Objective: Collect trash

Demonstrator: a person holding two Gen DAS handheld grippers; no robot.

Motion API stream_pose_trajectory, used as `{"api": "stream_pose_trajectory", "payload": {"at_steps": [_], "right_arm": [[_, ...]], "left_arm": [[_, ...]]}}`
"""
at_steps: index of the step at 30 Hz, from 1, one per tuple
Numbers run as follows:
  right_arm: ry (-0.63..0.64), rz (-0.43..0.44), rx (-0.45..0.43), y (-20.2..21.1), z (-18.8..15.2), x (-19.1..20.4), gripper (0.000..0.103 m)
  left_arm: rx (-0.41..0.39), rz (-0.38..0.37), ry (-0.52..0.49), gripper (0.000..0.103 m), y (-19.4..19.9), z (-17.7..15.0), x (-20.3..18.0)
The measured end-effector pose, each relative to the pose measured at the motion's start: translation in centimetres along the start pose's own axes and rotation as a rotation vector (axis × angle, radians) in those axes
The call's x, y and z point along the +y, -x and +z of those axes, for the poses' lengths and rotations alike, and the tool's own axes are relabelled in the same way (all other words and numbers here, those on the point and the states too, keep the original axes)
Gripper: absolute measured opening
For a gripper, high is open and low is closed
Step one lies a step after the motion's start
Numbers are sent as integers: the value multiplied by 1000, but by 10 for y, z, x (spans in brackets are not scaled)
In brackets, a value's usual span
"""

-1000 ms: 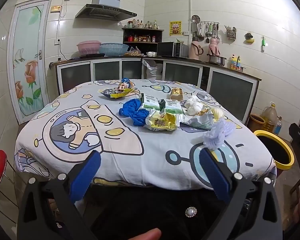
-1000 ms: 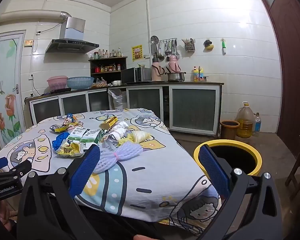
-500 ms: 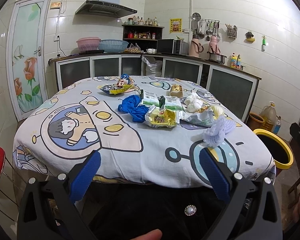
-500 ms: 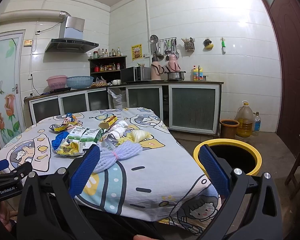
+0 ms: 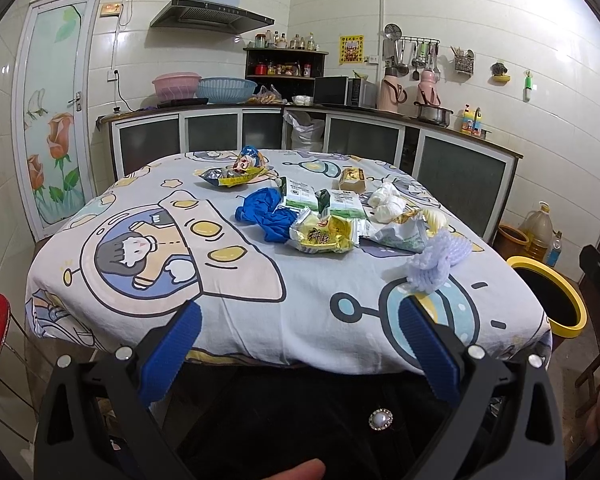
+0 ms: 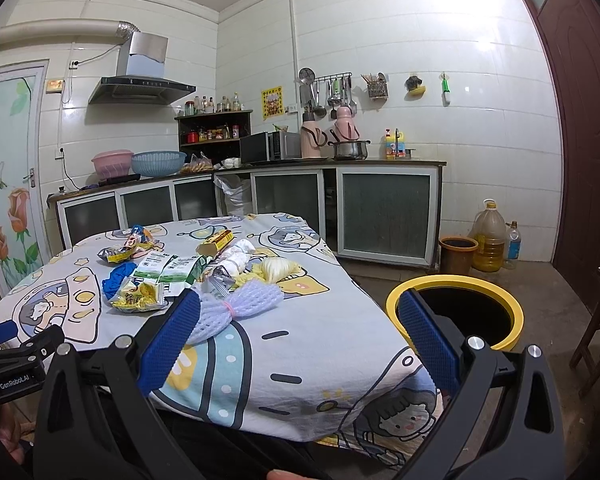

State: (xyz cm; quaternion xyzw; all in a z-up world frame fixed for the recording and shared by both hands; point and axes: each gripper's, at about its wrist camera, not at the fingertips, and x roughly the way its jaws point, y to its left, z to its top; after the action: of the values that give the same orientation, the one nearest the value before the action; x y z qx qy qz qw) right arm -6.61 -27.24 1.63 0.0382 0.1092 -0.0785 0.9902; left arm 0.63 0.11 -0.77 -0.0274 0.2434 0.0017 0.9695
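- The left gripper point(image 5: 298, 344) hangs at 6 o'clock in the left wrist view, in front of the near edge of the table point(image 5: 228, 304); its jaws stand wide apart and grasp nothing.
- On the cartoon tablecloth the trash lies in one loose group beyond the middle. At the far left of the group, near 12 o'clock, is a crumpled snack bag point(image 5: 236, 174).
- Next comes a blue cloth-like piece point(image 5: 266, 216), touching two green-white packets point(image 5: 324, 200), with a yellow wrapper point(image 5: 322, 236) just in front of them.
- Further right are a small brown box point(image 5: 352, 180), white wads point(image 5: 388, 204), a silver wrapper point(image 5: 400, 236), and a white foam net point(image 5: 436, 260), nearest to the right edge.
- The right gripper point(image 6: 298, 338) is also released and empty, low at 6 o'clock in its own view, with the foam net just beyond its left finger.
- The bin with the yellow rim point(image 6: 456, 312) stands on the floor at about 3 o'clock from the table. Its inside looks dark, and I cannot tell if something is in it already.
- At the wall, a brown pot point(image 6: 458, 254) stands beside a large oil jug point(image 6: 488, 240) and a small bottle point(image 6: 514, 240); the jug holds yellow liquid.
- I think the risks are these: the light wrappers can slip from the pads, a low pinch can catch the tablecloth and drag the whole group, and a loose piece can miss the bin.
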Motion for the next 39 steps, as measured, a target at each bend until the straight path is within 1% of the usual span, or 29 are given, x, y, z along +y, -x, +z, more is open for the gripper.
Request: {"api": "stream_pose_trajectory", "payload": {"at_steps": [11,12,14,39], "right_arm": [[-1,0,3,1,2,5,96],[0,0,4,-1,-1,-4,96],[-2,0,2,0,-3,-5,96],[-4,0,9,-4,-7,-5,96]], "left_arm": [[3,-2,0,95,0,-1,0],[4,-3,0,95,0,-1,0],[4,-1,0,95,0,-1,-1],[15,-6,-2,95,-3,-3,-3]]}}
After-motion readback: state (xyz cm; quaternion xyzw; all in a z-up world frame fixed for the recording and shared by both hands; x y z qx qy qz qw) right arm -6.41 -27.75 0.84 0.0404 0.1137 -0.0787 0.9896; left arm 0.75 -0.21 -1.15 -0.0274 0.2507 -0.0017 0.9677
